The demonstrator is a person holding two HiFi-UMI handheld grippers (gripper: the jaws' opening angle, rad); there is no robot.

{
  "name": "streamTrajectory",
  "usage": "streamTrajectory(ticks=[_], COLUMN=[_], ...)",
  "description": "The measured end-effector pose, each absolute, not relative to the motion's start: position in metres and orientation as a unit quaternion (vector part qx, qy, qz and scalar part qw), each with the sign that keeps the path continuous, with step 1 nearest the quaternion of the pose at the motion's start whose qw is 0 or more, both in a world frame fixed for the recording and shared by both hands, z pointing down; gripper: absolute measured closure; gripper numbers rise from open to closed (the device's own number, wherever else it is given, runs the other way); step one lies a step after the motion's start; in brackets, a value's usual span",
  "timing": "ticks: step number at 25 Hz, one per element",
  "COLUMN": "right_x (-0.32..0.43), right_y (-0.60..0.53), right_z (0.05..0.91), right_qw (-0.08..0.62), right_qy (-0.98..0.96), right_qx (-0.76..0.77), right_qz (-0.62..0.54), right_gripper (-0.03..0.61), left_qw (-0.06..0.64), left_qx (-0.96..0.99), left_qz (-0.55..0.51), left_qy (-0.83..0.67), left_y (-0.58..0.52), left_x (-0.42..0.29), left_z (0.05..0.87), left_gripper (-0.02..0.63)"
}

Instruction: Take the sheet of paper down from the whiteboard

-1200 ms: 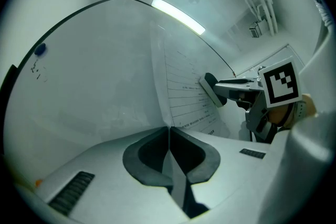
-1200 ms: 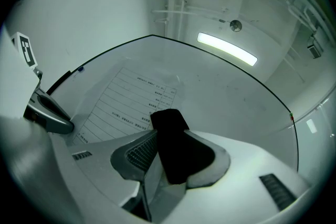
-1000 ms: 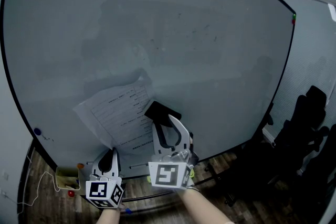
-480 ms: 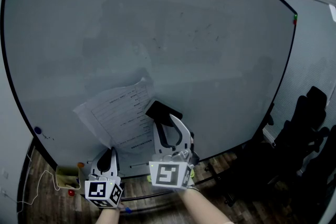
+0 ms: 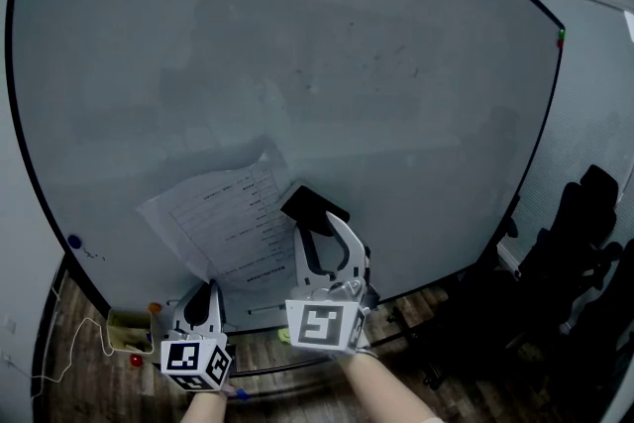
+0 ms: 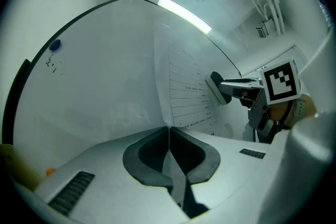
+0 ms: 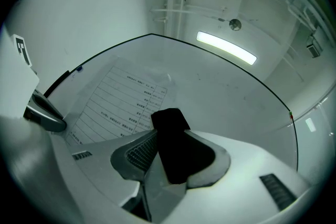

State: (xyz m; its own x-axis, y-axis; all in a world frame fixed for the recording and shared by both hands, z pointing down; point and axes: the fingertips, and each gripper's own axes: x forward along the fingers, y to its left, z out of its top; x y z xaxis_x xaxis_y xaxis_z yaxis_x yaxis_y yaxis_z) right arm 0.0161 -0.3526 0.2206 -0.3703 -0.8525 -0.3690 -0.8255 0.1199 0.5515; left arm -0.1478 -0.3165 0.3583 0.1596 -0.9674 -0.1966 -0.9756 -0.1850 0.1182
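The sheet of paper (image 5: 223, 218) lies tilted on the lower left of the whiteboard (image 5: 327, 64), long axis running upper left to lower right, with the left gripper (image 5: 206, 292) clamped on its bottom edge and the right gripper (image 5: 319, 227) gripping a black block (image 5: 315, 206) at its right edge, all unchanged from before.

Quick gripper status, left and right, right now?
Left gripper: closed, pinching the lower edge of the sheet of paper.
Right gripper: closed on a black block.
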Motion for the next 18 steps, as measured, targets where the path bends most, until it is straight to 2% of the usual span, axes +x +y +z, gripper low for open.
streamTrajectory(ticks=[18], right_x=[0.0189], right_y=[-0.3550], right_z=[0.2167], right_qw=[0.011], right_qy=[-0.751], right_qx=[0.559], right_qz=[-0.352], right_gripper=[0.425], left_qw=[0.014], left_qx=[-0.769], left_qz=[0.110], left_qy=[0.630], left_y=[-0.3091], left_x=[-0.1496], left_z=[0.3589], left_gripper=[0.594])
